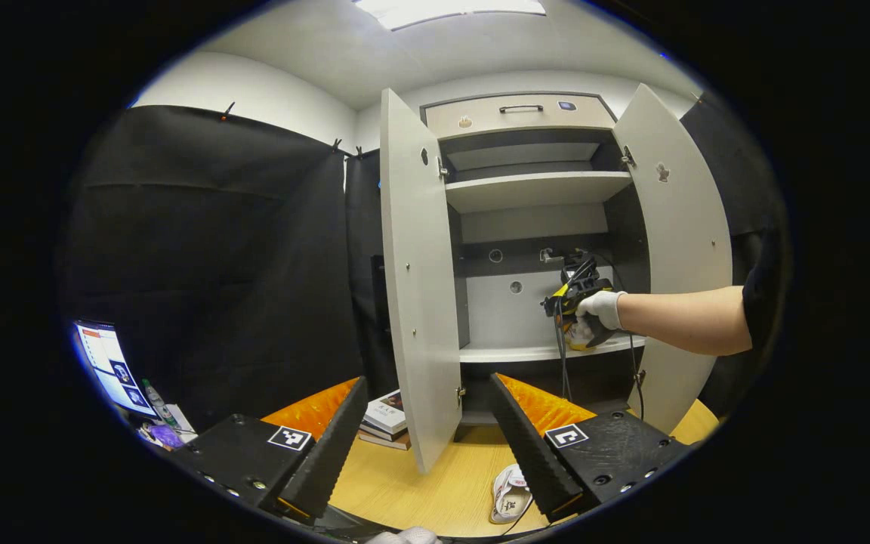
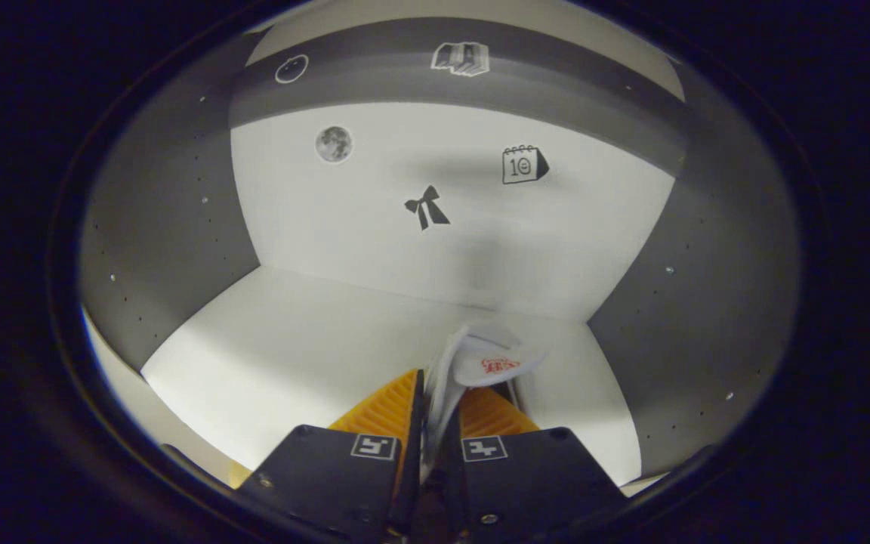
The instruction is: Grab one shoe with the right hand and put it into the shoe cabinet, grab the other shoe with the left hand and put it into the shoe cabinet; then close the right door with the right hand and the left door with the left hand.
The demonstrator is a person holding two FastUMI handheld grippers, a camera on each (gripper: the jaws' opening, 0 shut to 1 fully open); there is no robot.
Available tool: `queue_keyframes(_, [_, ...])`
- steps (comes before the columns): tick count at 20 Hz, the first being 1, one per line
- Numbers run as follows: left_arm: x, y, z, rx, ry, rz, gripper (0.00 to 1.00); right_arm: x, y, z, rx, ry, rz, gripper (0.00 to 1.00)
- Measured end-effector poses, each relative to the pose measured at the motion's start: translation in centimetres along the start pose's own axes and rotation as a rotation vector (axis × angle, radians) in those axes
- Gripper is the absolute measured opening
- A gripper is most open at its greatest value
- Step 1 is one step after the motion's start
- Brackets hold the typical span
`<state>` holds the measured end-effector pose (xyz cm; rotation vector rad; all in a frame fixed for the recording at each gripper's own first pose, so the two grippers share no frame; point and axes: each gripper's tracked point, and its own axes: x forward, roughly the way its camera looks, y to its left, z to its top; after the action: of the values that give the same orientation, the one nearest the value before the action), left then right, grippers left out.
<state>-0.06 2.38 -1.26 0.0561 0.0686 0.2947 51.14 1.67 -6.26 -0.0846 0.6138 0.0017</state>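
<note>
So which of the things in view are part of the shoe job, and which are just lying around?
Part of the job:
- shoe in the right gripper, inside the cabinet: shoe
- second shoe on the table
- cabinet shelf
- left door, right door, both open
- left gripper, open

Lying about:
- books
- bottle

Right gripper view: shoe (image 2: pixel 480 363) mostly hidden behind the fingers (image 2: pixel 386 412); its sole and toe cannot be seen. Left gripper view: second shoe (image 1: pixel 509 495) partly covered by a finger (image 1: pixel 533 453) (lower end cut off); monitor (image 1: pixel 106 363) unreadably small.
</note>
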Motion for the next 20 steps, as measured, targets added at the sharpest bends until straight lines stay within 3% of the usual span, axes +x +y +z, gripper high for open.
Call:
queue_keyframes(1, [-0.1, 0.1, 0.0, -0.003, 0.000, -0.004, 0.96, -1.0, 0.0, 0.2, 0.007, -0.025, 0.011, 0.31])
queue_keyframes(3, [-0.2, 0.4, 0.0, -0.010, -0.004, -0.012, 0.96, -3.8, 0.2, 1.2, 0.010, -0.113, 0.026, 0.40])
queue_keyframes(6, [-0.2, 0.7, -0.4, -0.017, -0.006, -0.035, 0.96, -9.7, 0.0, 2.7, -0.003, -0.295, -0.002, 0.63])
queue_keyframes(8, [-0.2, 0.9, -0.6, -0.019, -0.003, -0.055, 0.96, -14.2, 0.3, 2.9, -0.002, -0.405, 0.003, 0.91])
queue_keyframes(9, [-0.2, 0.9, -0.6, -0.022, -0.003, -0.066, 0.96, -16.4, 0.5, 2.9, 0.003, -0.448, 0.010, 1.00])
queue_keyframes(14, [0.2, 0.9, -0.9, -0.028, -0.005, -0.127, 0.96, -26.2, 1.1, -0.6, 0.064, -0.580, 0.081, 1.00])
queue_keyframes(15, [0.3, 0.8, -0.9, -0.031, -0.004, -0.142, 1.00, -28.0, 0.9, -1.9, 0.073, -0.598, 0.089, 1.00])
queue_keyframes(16, [0.3, 0.6, -0.9, -0.033, -0.007, -0.158, 0.96, -29.3, 1.0, -3.2, 0.073, -0.606, 0.103, 1.00])
queue_keyframes(20, [0.4, -0.1, -0.7, -0.025, -0.023, -0.219, 0.96, -34.1, -1.4, -8.4, 0.073, -0.654, 0.050, 1.00])
